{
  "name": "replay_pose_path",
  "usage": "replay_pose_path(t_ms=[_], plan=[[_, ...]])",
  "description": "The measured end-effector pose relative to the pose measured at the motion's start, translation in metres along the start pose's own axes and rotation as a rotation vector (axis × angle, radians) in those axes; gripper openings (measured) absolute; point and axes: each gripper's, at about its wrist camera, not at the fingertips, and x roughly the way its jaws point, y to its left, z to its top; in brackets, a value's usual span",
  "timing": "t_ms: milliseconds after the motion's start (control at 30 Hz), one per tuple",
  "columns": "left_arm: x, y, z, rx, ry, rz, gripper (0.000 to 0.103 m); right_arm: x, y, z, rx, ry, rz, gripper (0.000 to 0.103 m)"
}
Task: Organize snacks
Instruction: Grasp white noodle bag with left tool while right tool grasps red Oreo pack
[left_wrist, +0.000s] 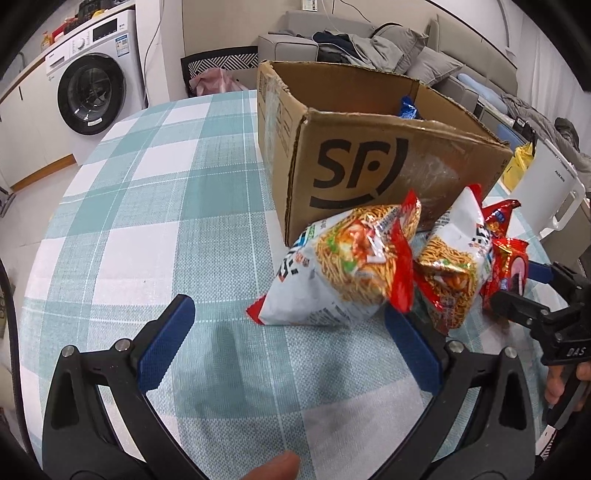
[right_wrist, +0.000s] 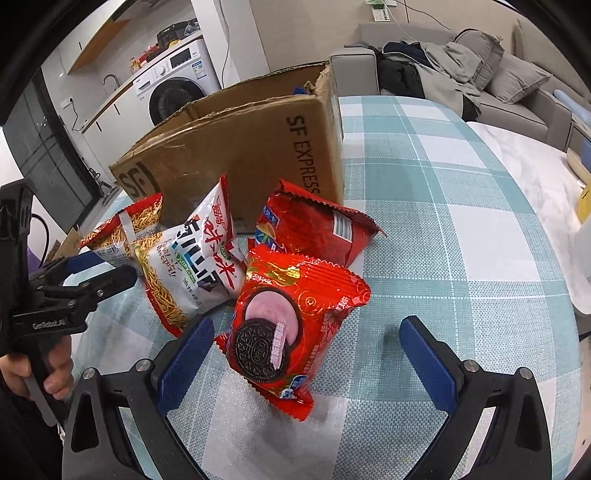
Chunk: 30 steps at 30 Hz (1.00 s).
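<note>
Both grippers are released, jaws spread wide, nothing held. Your left gripper (left_wrist: 288, 343) sits low over the checked tablecloth (left_wrist: 166, 221), with its right pad just beside the near noodle-snack bag (left_wrist: 343, 273). Your right gripper (right_wrist: 314, 354) straddles the Oreo packet (right_wrist: 291, 325), left pad close to the packet's edge, right pad well clear of it.

Four snacks lie on the table against the front of the SF Express cardboard box (right_wrist: 251, 147): the two noodle-snack bags, the second (right_wrist: 195, 266) leaning on the first, the Oreo packet, and a red chip bag (right_wrist: 314, 225) behind it. Something in a blue wrapper (left_wrist: 408, 107) already sits inside the box.

Judged step: pick the Oreo packet and drop it in the box.

- Centre the packet between the pads before closing; it currently lies off to the left.
- Close gently; the contents will likely crack under a hard squeeze.
- Lift above the box's torn rim before moving across.
- Keep your left gripper clear of the noodle bags so they don't slide.
</note>
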Motion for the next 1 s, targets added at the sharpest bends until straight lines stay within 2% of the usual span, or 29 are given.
replay_pose_path(t_ms=[267, 633, 733, 800, 1000], plan=[[0.014, 0.0, 0.007, 0.002, 0.011, -0.019, 0.102, -0.002, -0.004, -0.004, -0.003, 0.008, 0.004, 0.101], [0.025, -0.006, 0.014, 0.016, 0.004, -0.036, 0.102, -0.008, 0.0, -0.005, 0.0, -0.015, 0.045, 0.079], [0.023, -0.008, 0.015, 0.021, -0.003, -0.058, 0.089, -0.01, 0.002, -0.007, -0.001, -0.024, 0.051, 0.075], [0.023, -0.009, 0.014, 0.025, 0.009, -0.088, 0.07, -0.01, 0.003, -0.007, 0.001, -0.018, 0.064, 0.071], [0.016, -0.017, 0.007, 0.057, -0.015, -0.095, 0.049, -0.013, 0.005, -0.009, -0.005, -0.023, 0.077, 0.06]])
